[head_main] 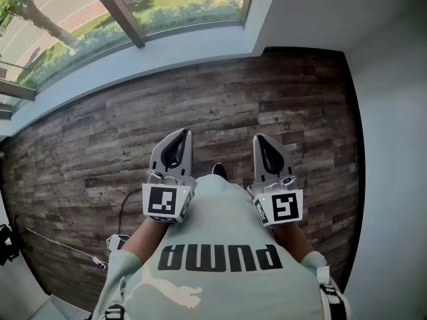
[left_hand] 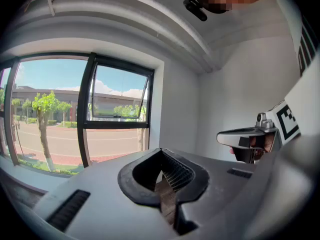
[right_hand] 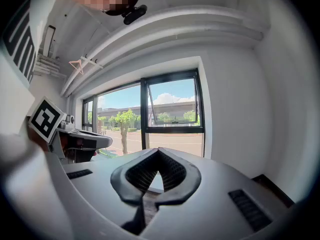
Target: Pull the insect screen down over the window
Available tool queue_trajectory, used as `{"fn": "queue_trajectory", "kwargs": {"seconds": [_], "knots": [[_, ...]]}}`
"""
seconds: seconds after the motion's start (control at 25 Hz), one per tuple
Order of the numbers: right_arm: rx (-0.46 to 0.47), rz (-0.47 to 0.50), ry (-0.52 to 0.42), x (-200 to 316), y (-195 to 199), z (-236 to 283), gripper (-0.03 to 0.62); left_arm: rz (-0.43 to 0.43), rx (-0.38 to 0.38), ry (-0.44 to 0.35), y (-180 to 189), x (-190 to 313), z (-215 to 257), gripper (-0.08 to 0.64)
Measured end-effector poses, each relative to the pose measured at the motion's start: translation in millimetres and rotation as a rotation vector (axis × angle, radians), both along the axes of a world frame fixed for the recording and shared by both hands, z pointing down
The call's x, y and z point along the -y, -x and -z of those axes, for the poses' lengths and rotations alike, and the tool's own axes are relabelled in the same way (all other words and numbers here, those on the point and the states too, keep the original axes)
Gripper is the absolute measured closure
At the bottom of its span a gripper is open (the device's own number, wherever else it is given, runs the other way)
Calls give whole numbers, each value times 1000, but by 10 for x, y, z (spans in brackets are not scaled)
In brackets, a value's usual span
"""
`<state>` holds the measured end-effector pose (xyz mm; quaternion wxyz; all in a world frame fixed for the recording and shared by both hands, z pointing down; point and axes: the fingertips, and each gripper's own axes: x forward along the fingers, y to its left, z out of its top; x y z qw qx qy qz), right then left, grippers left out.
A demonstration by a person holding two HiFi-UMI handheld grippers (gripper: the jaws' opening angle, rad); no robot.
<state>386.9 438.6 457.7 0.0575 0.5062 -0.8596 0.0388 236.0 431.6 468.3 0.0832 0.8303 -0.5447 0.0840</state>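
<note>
Both tongs closed tight on nothing: left gripper and right gripper, two in all, side by side but apart, tips toward the window. Two marker cubes, one per gripper. Window straight ahead past the wood-plank floor, dark-framed; insect screen itself not made out. One pale green shirt, printed "PUMA" in dark letters.
</note>
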Motion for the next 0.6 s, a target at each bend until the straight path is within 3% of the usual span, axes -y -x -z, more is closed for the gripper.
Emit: {"fn": "queue_trajectory", "kwargs": {"seconds": [0.6], "knots": [[20,22,45,152,232,-140,588,-3,-23,24,209,121,-146,546]]}}
